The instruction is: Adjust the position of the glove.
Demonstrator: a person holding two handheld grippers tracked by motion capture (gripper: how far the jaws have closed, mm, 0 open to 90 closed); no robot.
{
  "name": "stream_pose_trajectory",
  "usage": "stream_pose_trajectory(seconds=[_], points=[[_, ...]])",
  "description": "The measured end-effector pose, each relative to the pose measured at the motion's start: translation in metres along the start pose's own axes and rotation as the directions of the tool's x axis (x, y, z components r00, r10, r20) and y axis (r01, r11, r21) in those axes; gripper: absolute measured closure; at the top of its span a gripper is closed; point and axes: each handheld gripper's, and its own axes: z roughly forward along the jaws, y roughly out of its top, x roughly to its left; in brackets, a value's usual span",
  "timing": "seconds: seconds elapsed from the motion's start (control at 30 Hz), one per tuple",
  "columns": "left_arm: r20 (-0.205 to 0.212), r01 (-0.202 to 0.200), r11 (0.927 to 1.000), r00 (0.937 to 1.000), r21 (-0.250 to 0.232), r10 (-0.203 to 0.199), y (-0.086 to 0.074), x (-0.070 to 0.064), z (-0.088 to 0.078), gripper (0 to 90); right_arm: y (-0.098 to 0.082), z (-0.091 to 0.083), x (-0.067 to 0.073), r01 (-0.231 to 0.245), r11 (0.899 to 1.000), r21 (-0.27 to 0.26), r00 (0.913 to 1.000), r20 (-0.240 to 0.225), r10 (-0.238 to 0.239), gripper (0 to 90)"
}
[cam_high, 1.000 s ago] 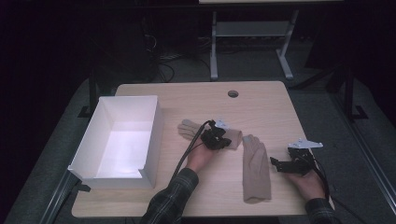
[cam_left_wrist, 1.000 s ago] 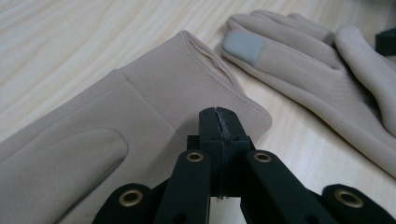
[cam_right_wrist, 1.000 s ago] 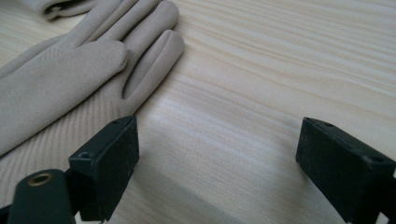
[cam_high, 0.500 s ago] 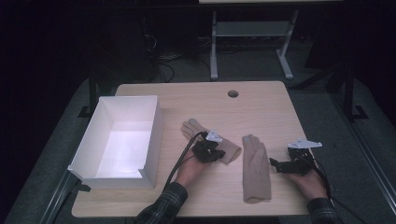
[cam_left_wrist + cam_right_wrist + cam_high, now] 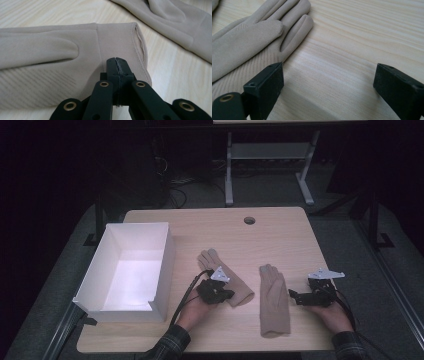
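Two beige gloves lie on the wooden table (image 5: 280,240). My left gripper (image 5: 227,295) is shut, its jaw tips pinched together on the fabric beside the cuff of the left glove (image 5: 209,258). In the left gripper view the closed left gripper (image 5: 117,62) sits on that left glove (image 5: 50,62), and the other glove (image 5: 175,20) lies beyond it. The right glove (image 5: 274,302) lies straight, fingers away from the person. Just right of it, my right gripper (image 5: 292,295) rests open. Its jaws (image 5: 328,75) stand wide apart over bare wood, with the right glove's (image 5: 249,40) fingers just past one of them.
An open white box (image 5: 165,255) stands at the table's left side, close to the left glove. A round cable hole (image 5: 249,220) is near the far edge. A metal stand (image 5: 227,170) and cables sit on the dark floor beyond the table.
My left gripper has come back toward the person and slightly right, and the left glove's cuff end has swung with it, so the glove now lies at a slant. The right gripper has stayed put.
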Motion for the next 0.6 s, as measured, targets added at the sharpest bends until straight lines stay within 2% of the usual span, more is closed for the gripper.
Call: stream_pose_trajectory(seconds=[0.13, 0.3, 0.33, 0.47, 0.6], points=[[0.004, 0.000, 1.0000, 1.0000, 0.008, 0.000, -0.005, -0.001, -0.006, 89.7, 0.000, 0.000, 0.000, 0.000, 1.000, 0.000, 1.0000, 0.000, 0.000, 9.0], [-0.017, 0.000, 0.9995, 0.9999, 0.031, 0.000, -0.019, -0.002, -0.023, 89.7, 0.000, 0.000, 0.000, 0.000, 1.000, -0.001, 1.0000, 0.000, 0.000, 9.0], [-0.020, 0.016, 0.9996, 0.9997, 0.023, -0.016, -0.022, -0.004, -0.026, 89.7, 0.000, 0.000, 0.000, 0.000, 1.000, -0.001, 1.0000, 0.000, 0.000, 9.0], [-0.030, 0.024, 0.9995, 0.9993, 0.019, -0.024, -0.034, -0.007, -0.036, 89.7, 0.000, 0.000, 0.000, 0.000, 1.000, -0.001, 1.0000, 0.000, 0.000, 9.0], [-0.040, 0.027, 0.9995, 0.9988, 0.017, -0.026, -0.034, -0.008, -0.039, 89.7, 0.001, 0.001, 0.000, 0.003, 1.000, -0.001, 1.0000, -0.003, -0.003, 8.9]])
